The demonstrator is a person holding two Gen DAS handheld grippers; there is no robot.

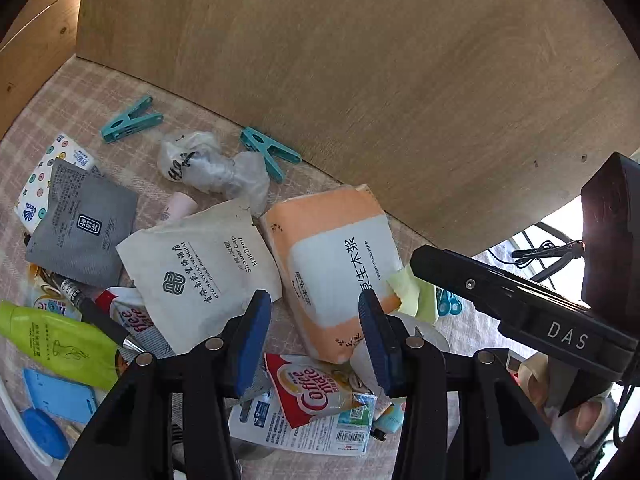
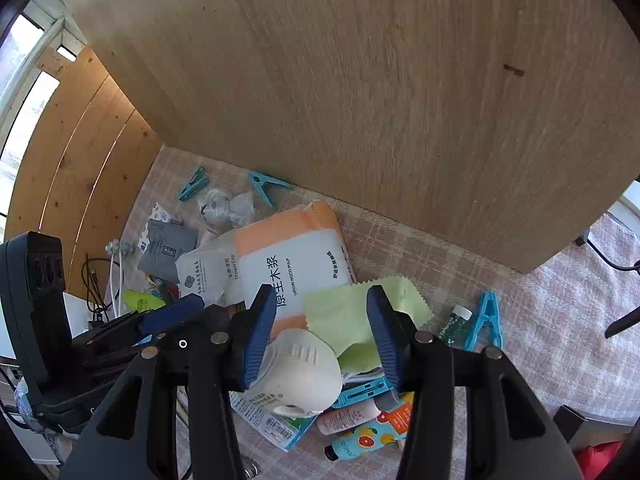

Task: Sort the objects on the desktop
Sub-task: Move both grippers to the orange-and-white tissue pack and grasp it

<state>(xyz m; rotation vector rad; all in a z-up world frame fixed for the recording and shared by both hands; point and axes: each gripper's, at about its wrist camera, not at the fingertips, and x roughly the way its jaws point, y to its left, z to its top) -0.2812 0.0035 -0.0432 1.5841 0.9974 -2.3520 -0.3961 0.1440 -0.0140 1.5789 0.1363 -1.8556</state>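
A heap of small things lies on a checked cloth (image 2: 560, 320). My left gripper (image 1: 316, 320) hangs open over an orange and white tissue pack (image 1: 332, 264), a white shower-cap packet (image 1: 200, 264) and Coffee-mate sachets (image 1: 316, 392); nothing sits between its pads. My right gripper (image 2: 322, 312) is open above a white moulded mask (image 2: 300, 372) and a pale green cloth (image 2: 352, 320), and it grips neither. The tissue pack (image 2: 288, 248) lies just beyond them. The two grippers are side by side, the right one's body (image 1: 520, 292) showing in the left wrist view.
A tall wooden panel (image 1: 400, 100) stands right behind the heap. Around it lie teal pegs (image 1: 132, 120) (image 1: 270, 152), a crumpled plastic bag (image 1: 212, 168), a grey sachet (image 1: 84, 232), a green bottle (image 1: 60, 340), a blue peg (image 2: 484, 320), a fruit-print tube (image 2: 368, 436) and cables (image 2: 96, 280).
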